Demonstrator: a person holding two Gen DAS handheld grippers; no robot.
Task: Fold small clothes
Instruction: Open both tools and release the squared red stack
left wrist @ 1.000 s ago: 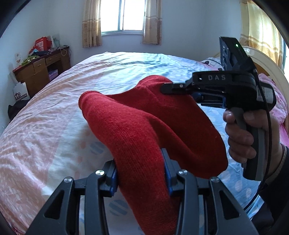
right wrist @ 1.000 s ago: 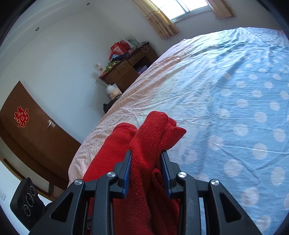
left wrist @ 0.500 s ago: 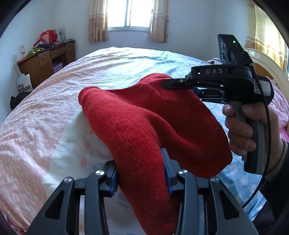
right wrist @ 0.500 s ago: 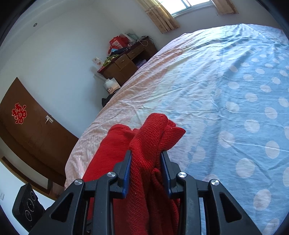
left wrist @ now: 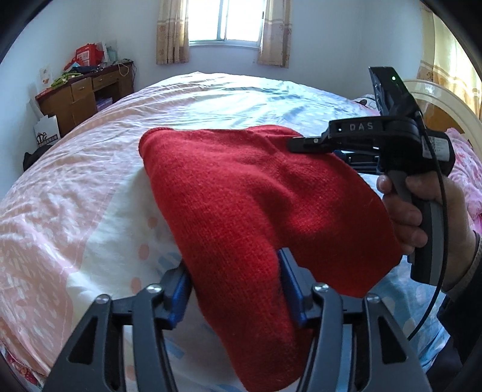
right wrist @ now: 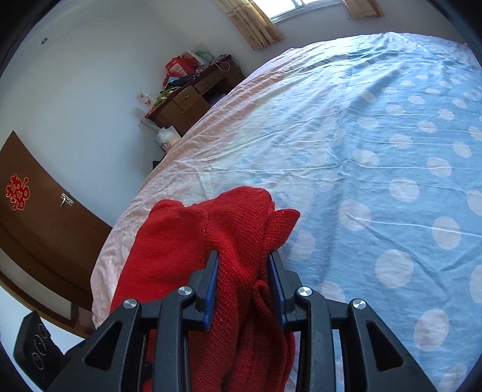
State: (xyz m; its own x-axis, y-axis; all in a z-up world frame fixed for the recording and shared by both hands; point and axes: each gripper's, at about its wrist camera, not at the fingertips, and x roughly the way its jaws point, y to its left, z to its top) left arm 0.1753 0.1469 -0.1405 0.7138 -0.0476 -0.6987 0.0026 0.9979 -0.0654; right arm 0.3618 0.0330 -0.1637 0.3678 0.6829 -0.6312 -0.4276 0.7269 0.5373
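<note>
The red knit garment [left wrist: 241, 211] hangs slung between both grippers above the bed [left wrist: 75, 181]. The left gripper [left wrist: 235, 289] is clamped on its near end and the right gripper [right wrist: 244, 283] pinches the far corner. Its long axis runs from one gripper to the other.

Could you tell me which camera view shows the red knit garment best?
The left wrist view: the red knit garment spreads broadly between both grippers. The right wrist view shows only bunched folds pinched in the right gripper.

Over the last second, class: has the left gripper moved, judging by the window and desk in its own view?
Yes. The left gripper, shut on the red knit garment, has turned left: the window and desk have slid right.
</note>
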